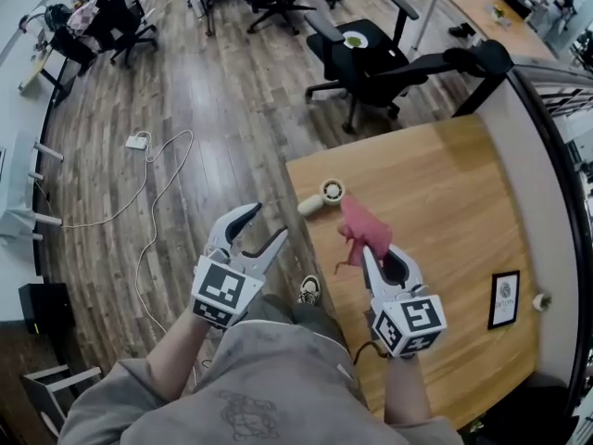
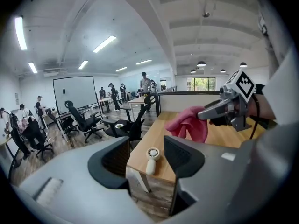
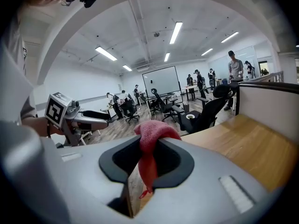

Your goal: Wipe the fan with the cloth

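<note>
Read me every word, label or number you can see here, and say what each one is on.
No text can be read.
On the table, a black framed sign: pale print, too small to read.
Cubes on the left gripper and right gripper: square marker patterns, no words.
Print on the person's grey top: too blurred to read.

left hand-held gripper (image 1: 268, 222): jaws apart | right hand-held gripper (image 1: 380, 254): clamped on cloth (image 1: 356, 224), seemingly angled down

A wooden table (image 1: 435, 184) stands on a plank floor (image 1: 213, 91); a black frame (image 1: 505, 299) is near its right edge. Beyond it, a black office chair (image 1: 371, 63) carries a small dish (image 1: 354, 40). A white power strip (image 1: 137, 142) with its cable lies on the floor.
</note>
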The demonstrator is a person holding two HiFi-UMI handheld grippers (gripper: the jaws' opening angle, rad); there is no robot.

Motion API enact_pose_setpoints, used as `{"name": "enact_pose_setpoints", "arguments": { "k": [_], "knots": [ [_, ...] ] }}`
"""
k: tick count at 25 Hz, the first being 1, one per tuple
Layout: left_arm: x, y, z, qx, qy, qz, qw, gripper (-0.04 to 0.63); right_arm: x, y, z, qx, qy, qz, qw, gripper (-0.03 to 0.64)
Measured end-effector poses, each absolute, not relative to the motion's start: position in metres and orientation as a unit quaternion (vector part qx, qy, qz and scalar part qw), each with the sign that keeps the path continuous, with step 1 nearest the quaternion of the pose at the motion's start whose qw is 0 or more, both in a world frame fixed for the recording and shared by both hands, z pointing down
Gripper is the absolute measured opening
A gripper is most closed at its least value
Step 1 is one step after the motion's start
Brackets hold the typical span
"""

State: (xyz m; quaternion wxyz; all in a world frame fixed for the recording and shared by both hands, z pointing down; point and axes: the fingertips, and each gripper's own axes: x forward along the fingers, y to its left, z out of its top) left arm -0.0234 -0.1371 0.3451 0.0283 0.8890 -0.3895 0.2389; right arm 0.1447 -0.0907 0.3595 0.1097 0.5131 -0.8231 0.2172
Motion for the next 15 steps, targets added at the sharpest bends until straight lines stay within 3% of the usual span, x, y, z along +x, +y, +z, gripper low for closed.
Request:
{"name": "enact_pose_setpoints", "arguments": {
  "k": [15],
  "knots": [
    [-0.004, -0.168, 0.432, 0.890, -0.334, 0.306, 0.050, 0.261, 0.159, -0.128, 0.412, 0.539, -0.791, 0.255, 0.139, 0.077]
  ]
}}
